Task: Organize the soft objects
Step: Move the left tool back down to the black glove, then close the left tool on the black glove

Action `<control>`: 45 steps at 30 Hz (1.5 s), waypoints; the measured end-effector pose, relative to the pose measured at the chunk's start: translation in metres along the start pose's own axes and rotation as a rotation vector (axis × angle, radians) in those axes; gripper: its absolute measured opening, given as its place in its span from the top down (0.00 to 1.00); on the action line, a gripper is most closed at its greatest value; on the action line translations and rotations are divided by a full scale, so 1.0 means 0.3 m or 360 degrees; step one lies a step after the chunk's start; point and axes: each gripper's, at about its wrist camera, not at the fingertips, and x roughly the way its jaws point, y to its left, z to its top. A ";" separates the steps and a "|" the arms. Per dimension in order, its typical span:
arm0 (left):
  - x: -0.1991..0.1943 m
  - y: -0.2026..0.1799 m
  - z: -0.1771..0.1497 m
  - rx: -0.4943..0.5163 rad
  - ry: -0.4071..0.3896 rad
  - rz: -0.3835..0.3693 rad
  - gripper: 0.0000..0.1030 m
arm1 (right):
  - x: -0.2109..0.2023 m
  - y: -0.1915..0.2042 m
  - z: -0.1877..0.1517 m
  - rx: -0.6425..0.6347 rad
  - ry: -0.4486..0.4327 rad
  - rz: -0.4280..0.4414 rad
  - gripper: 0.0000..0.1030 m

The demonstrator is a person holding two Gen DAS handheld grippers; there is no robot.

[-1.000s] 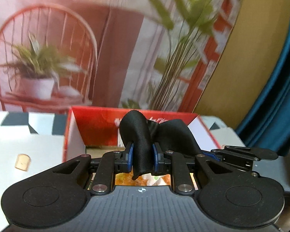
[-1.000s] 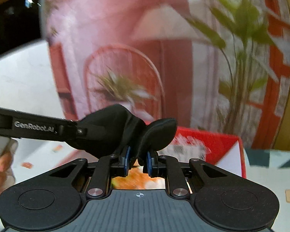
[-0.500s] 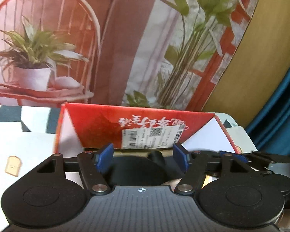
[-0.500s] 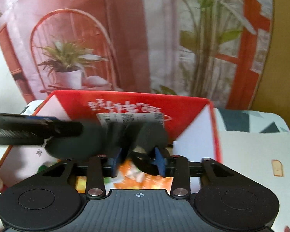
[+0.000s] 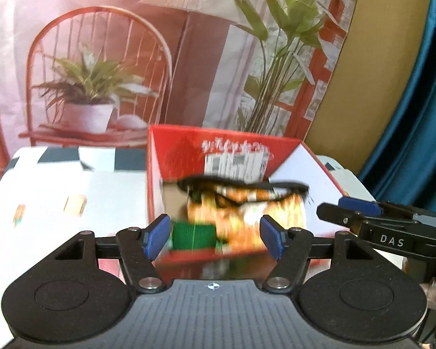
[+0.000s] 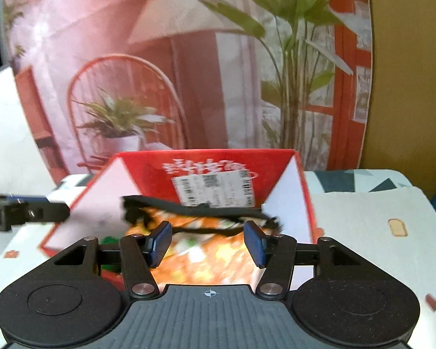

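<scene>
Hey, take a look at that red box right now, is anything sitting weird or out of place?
The black cloth looks odd: it is not settled in the red box but appears stretched thin across the opening, over the orange patterned item. Motion blur hides whether it rests on the box walls. Both the left gripper and right gripper stand open, holding nothing.

Left tongs and right tongs gape, gripping nothing.

Motion-blurred: black cloth and orange fabric in red box. Box label print unreadable. Right tool cut by frame edge.
</scene>
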 end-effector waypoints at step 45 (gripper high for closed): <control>0.142 0.024 -0.348 -0.0180 0.0317 0.0016 0.61 | 0.014 0.033 -0.460 -0.0009 0.0266 0.0107 0.48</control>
